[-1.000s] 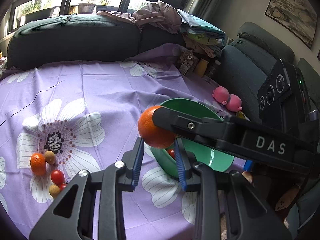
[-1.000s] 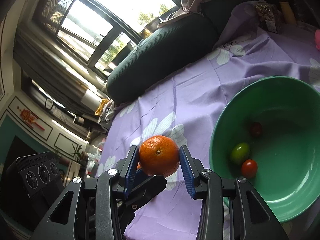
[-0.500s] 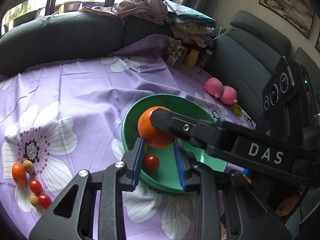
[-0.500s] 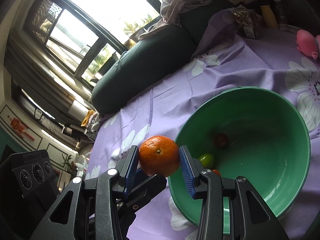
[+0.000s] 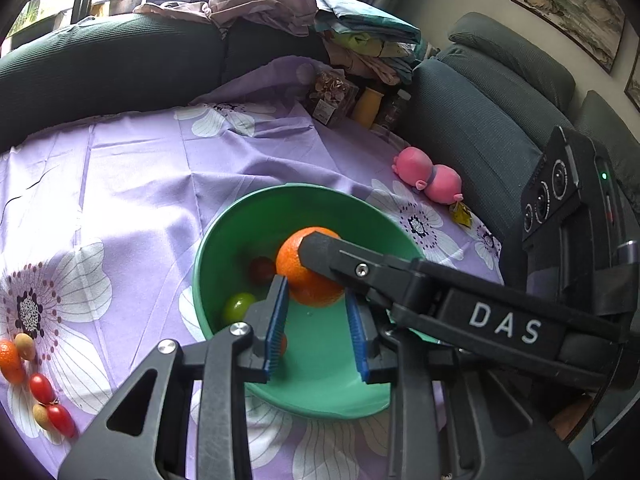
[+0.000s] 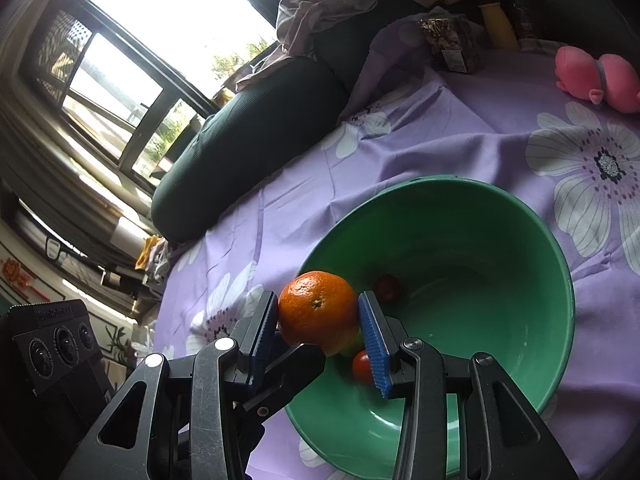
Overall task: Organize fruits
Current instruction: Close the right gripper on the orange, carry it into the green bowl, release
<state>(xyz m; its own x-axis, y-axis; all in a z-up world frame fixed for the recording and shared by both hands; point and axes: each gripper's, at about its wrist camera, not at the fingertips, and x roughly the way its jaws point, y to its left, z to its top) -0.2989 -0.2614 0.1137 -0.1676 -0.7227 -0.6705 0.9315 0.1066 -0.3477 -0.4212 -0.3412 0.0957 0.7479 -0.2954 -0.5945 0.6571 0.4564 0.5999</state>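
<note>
An orange [image 6: 316,312] is clamped between the blue pads of my right gripper [image 6: 318,308], just above the near-left rim of the green bowl [image 6: 440,180]. In the left wrist view the same orange [image 5: 308,280] hangs over the bowl [image 5: 224,224]. My left gripper [image 5: 316,292] sits just below it. Its jaws are closing, still a narrow gap apart, with nothing between them. Inside the bowl lie a green fruit [image 5: 239,306], a dark red tomato [image 5: 262,270] and a red tomato [image 6: 362,366]. Several loose fruits [image 5: 40,388] lie on the purple cloth at far left.
A pink plush toy [image 5: 432,178] lies beyond the bowl to the right. A snack bag [image 5: 330,96] and a yellow bottle [image 5: 368,108] stand at the back by the dark sofa [image 5: 100,64], which carries a pile of clothes [image 5: 280,0].
Both grippers have moved toward the bowl, which now fills the view ahead. The orange, earlier over the cloth beside the bowl, now hangs over the bowl's inside, still gripped.
</note>
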